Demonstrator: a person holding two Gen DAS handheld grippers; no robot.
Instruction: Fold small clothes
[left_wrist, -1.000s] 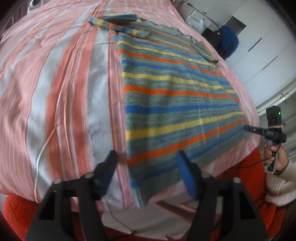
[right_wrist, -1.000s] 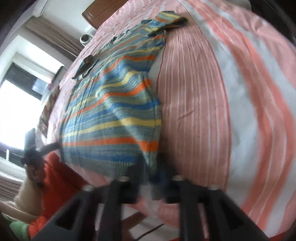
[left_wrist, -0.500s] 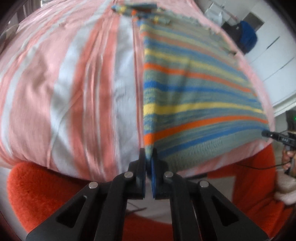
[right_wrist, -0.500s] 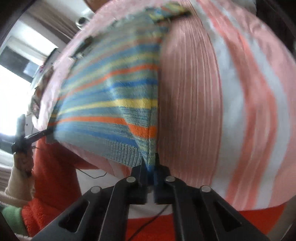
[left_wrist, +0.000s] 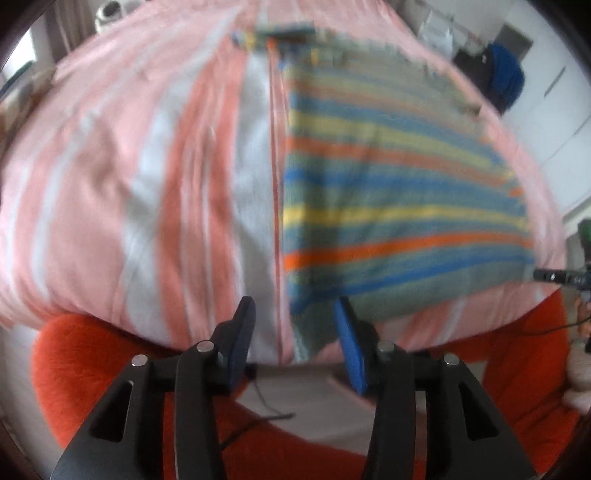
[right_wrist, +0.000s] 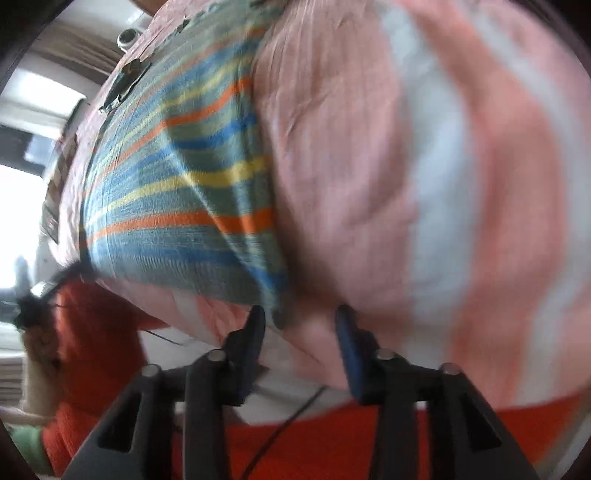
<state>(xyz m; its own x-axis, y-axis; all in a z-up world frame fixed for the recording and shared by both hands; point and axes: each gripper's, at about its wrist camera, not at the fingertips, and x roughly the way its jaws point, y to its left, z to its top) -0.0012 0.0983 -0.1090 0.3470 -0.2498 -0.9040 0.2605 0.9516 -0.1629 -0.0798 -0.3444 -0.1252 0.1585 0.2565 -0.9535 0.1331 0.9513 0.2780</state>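
Note:
A knitted sweater with blue, yellow, orange and grey-green stripes lies flat on a pink-and-white striped bedspread. Its hem hangs at the near edge of the bed. My left gripper is open, its fingers either side of the hem's left corner, not gripping it. In the right wrist view the sweater lies to the left. My right gripper is open just below the hem's right corner. Both views are blurred.
The bedspread covers the whole bed. An orange garment of the person fills the near foreground. White cupboards and a dark blue item stand at the far right. A bright window is at the left.
Half a second ago both grippers were shut on the sweater's hem corners. Now both have opened and let the hem go; it rests at the bed's near edge.

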